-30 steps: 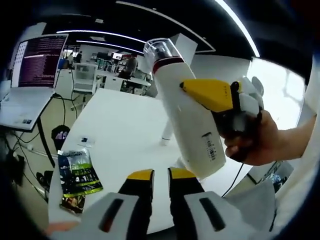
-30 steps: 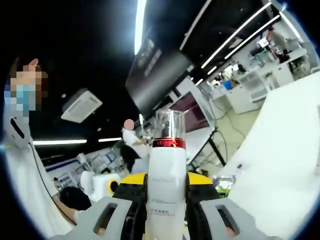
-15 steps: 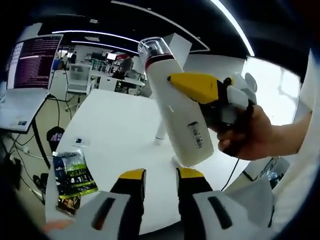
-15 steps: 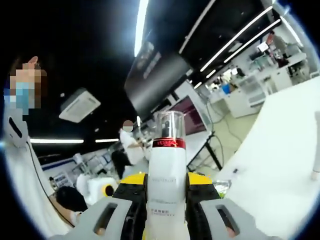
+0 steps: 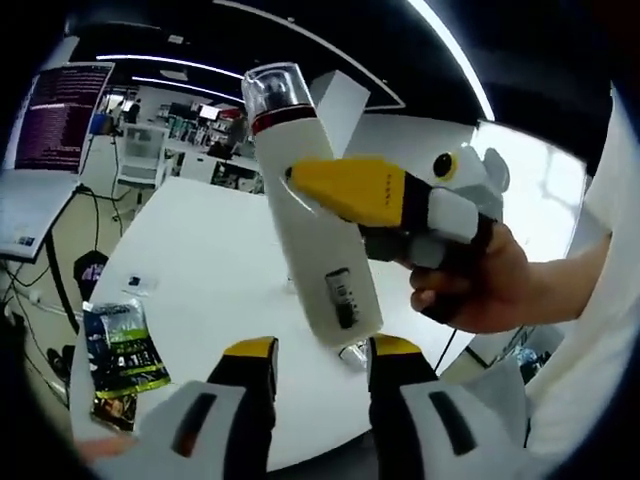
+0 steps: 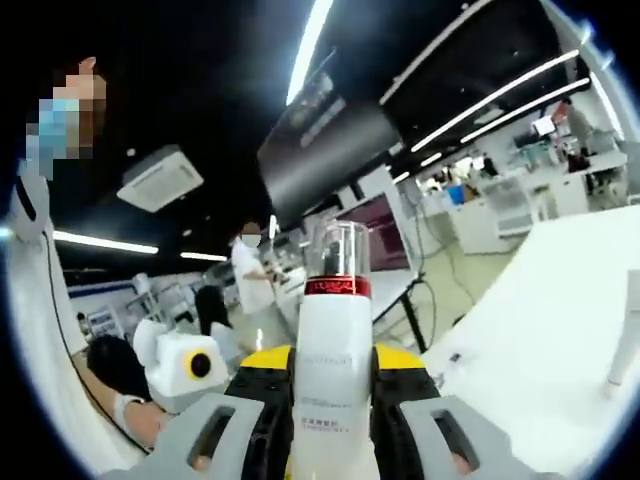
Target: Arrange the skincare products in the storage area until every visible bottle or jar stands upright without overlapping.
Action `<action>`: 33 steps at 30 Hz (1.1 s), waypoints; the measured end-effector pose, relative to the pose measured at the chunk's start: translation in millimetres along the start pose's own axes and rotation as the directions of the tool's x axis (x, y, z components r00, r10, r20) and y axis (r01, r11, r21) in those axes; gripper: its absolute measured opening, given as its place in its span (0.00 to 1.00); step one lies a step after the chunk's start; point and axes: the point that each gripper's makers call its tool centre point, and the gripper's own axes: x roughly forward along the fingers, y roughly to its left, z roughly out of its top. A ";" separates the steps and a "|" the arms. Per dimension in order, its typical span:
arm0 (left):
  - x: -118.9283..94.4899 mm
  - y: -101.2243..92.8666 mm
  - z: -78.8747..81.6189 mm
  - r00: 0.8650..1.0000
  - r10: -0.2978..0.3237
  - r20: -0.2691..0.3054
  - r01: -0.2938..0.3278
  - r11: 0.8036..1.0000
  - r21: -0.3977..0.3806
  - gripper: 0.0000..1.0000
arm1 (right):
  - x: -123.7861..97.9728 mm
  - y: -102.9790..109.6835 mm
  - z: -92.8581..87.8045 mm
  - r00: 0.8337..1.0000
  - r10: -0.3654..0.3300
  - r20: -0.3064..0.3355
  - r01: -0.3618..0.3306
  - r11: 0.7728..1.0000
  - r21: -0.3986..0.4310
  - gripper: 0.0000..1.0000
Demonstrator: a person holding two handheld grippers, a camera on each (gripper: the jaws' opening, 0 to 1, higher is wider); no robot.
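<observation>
A white bottle (image 5: 315,250) with a clear cap and a red band hangs in the air over the white table (image 5: 200,260), its cap leaning up and left. My right gripper (image 5: 345,200) comes in from the right, held by a hand, and is shut on the bottle's body. In the right gripper view the bottle (image 6: 335,320) stands straight up between the yellow-tipped jaws of the right gripper (image 6: 333,375). My left gripper (image 5: 322,358) is open just below the bottle's base, with nothing between its jaws. The left gripper (image 6: 185,365) also shows at the lower left of the right gripper view.
Green packets (image 5: 118,345) lie near the table's left edge. A desk with a purple screen (image 5: 60,115) stands at the far left. A thin white post (image 6: 625,340) rises from the table. A person (image 6: 250,275) stands in the background among benches.
The left gripper's jaws have spread apart. The bottle in the right gripper has come closer, with its base now just above the left jaws.
</observation>
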 end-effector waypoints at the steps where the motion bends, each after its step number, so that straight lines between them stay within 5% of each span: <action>1: 0.2 -1.6 2.5 1.000 -0.006 0.014 0.007 1.000 -0.015 0.32 | 0.0 -1.2 -0.8 1.000 -0.005 -0.002 0.005 1.000 -0.005 0.25; 5: 2.9 -3.1 7.1 0.999 -0.010 0.042 0.014 0.995 -0.099 0.35 | 1.4 3.0 -5.3 1.000 -0.002 -0.020 0.001 0.999 -0.038 0.25; 11: 4.3 6.5 2.2 0.999 0.024 0.032 -0.020 0.992 -0.125 0.36 | 3.3 15.6 -13.6 0.999 0.015 -0.047 -0.018 0.997 -0.069 0.25; 21: 2.9 9.8 3.9 0.997 0.062 0.036 -0.061 0.997 -0.041 0.23 | 0.1 10.2 -7.2 0.999 0.002 -0.034 -0.005 0.997 -0.078 0.24; 33: 7.3 8.3 12.7 0.996 0.079 0.041 -0.079 0.997 0.006 0.23 | -1.6 8.4 0.0 0.997 -0.071 -0.001 0.071 0.991 -0.114 0.24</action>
